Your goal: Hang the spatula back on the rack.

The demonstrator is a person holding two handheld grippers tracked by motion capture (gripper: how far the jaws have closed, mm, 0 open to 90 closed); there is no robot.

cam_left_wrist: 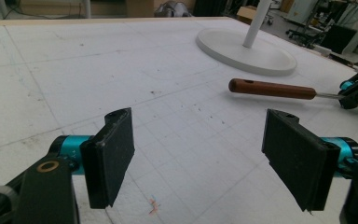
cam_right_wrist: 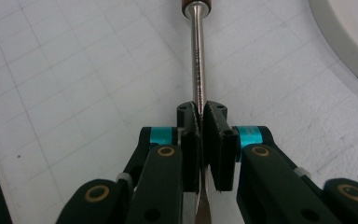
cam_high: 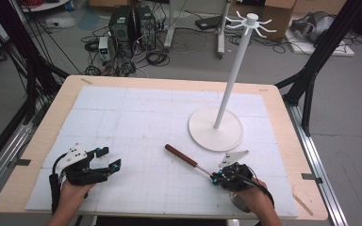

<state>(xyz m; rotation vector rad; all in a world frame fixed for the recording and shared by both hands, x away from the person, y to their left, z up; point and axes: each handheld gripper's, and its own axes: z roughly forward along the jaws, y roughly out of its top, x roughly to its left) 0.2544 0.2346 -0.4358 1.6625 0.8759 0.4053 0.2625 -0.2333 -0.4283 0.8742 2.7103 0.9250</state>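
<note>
Done: right tool (cam_right_wrist: 200, 116) clenched on utensil's (cam_high: 188, 161) metal shank.
Left: lifting toward rack (cam_high: 226, 75), 12 o'clock.
Left tool (cam_left_wrist: 200, 158): released, idle.

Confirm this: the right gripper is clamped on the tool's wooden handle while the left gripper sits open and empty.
Not quite. The right gripper is clamped on the tool's metal shaft, not the wooden handle; the right gripper view shows it. The left gripper does sit open and empty.
</note>
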